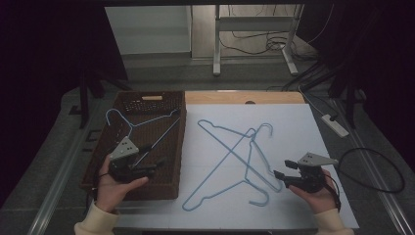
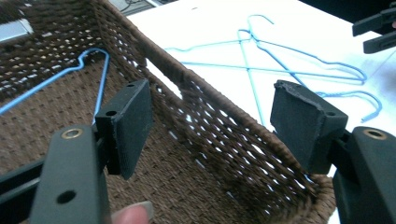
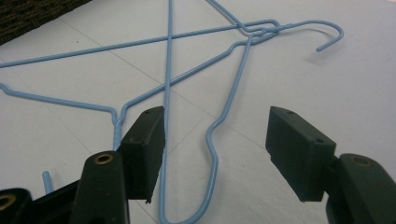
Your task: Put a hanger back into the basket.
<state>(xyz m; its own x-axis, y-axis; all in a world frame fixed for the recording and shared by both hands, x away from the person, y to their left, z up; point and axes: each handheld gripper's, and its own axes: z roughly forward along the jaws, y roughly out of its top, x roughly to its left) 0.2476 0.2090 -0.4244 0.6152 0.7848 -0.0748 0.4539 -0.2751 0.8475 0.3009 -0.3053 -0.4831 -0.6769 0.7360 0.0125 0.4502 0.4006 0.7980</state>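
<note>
High view, left gripper (image 1: 152,168) over basket (image 1: 177,147) edge, hangers (image 1: 235,156) beside right gripper (image 1: 280,175)

Hangers (image 1: 235,161): thin wire, smooth light-blue coating, slight sheen. Basket (image 1: 173,161) at left: dark brown woven fibre, rough, open-mesh walls, matt. Bench (image 1: 303,142) cover: white sheet, matt, smooth, faint seams. Far bench edge (image 1: 274,97): pale wood. Gripper pads (image 3: 299,149): black, matt, rubber-like, edges slightly chipped.

White power strip (image 1: 334,124) on floor; cables (image 1: 254,41) beyond table.
</note>
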